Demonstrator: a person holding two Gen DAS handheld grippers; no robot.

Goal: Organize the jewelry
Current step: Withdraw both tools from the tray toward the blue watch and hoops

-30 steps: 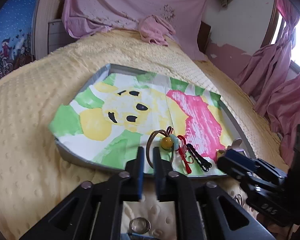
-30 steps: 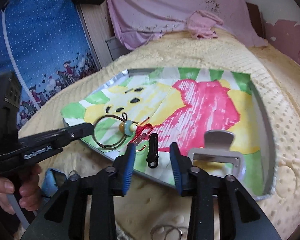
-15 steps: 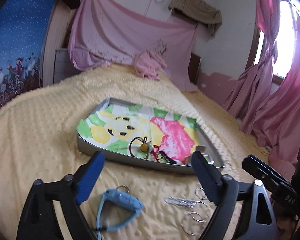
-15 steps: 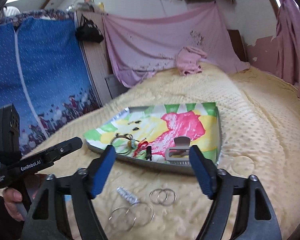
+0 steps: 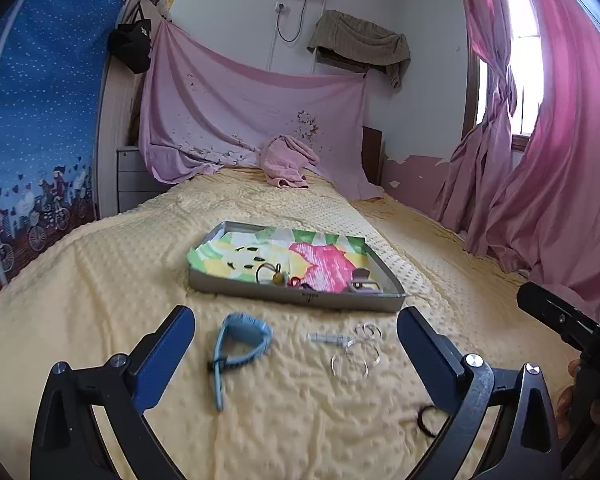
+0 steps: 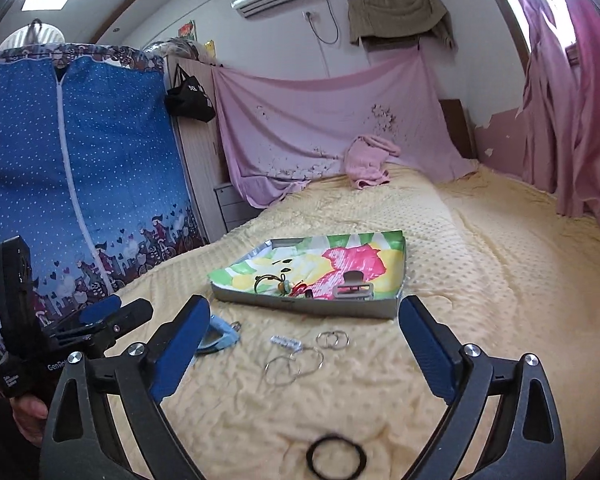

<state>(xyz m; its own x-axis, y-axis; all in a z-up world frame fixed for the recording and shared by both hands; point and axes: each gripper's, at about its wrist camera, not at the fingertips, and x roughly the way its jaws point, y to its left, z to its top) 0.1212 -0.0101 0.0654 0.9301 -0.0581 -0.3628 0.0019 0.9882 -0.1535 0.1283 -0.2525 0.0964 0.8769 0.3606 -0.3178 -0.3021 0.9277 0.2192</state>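
Yellow dimpled blanket [image 5: 100,300] carries a grey tray [image 5: 292,294] lined with a cartoon picture; hair ties and a clip lie inside at its near edge. In front of the tray lie a blue watch [image 5: 240,338], silver rings [image 6: 296,364] and a black band [image 6: 334,460]. The left gripper [image 5: 296,356] and right gripper [image 6: 304,344] gape wide, holding nothing. "GenRo" shows on the left handle.
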